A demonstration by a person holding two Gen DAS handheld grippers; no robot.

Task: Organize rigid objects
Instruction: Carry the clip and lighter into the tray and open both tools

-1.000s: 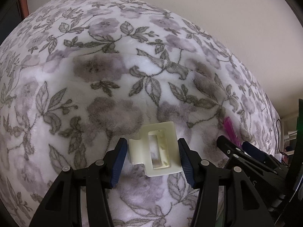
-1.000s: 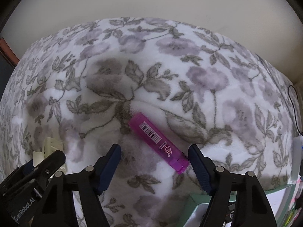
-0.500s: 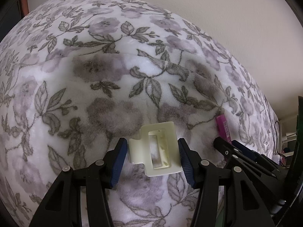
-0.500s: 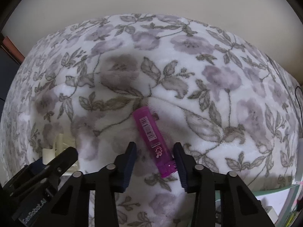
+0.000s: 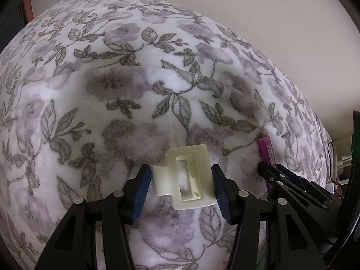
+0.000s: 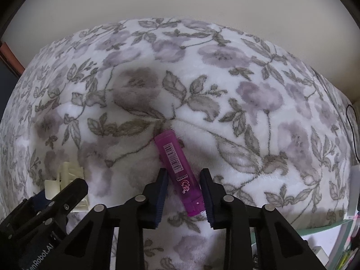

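A cream hair clip (image 5: pixel 186 177) lies on the floral fleece blanket, and my left gripper (image 5: pixel 180 173) is shut on it, blue pads against both of its sides. A pink lighter (image 6: pixel 177 168) with a barcode lies lengthwise between the pads of my right gripper (image 6: pixel 184 175). Its jaws are closing and the pads touch the lighter's lower half. In the left wrist view the lighter (image 5: pixel 266 150) pokes out above the right gripper's fingers (image 5: pixel 279 180). In the right wrist view the clip (image 6: pixel 67 173) shows at the lower left, partly behind the left gripper's fingers (image 6: pixel 65 195).
The soft blanket (image 6: pixel 225 90) covers a bed that ends at a pale wall (image 6: pixel 180 0) behind. A black cable (image 6: pixel 353 130) hangs at the right edge. A pale green surface with small clutter (image 6: pixel 326 243) lies at the lower right.
The right gripper's jaws have narrowed from wide apart onto the pink lighter, which turned from slanted to nearly in line with the fingers. The left gripper and clip have not moved.
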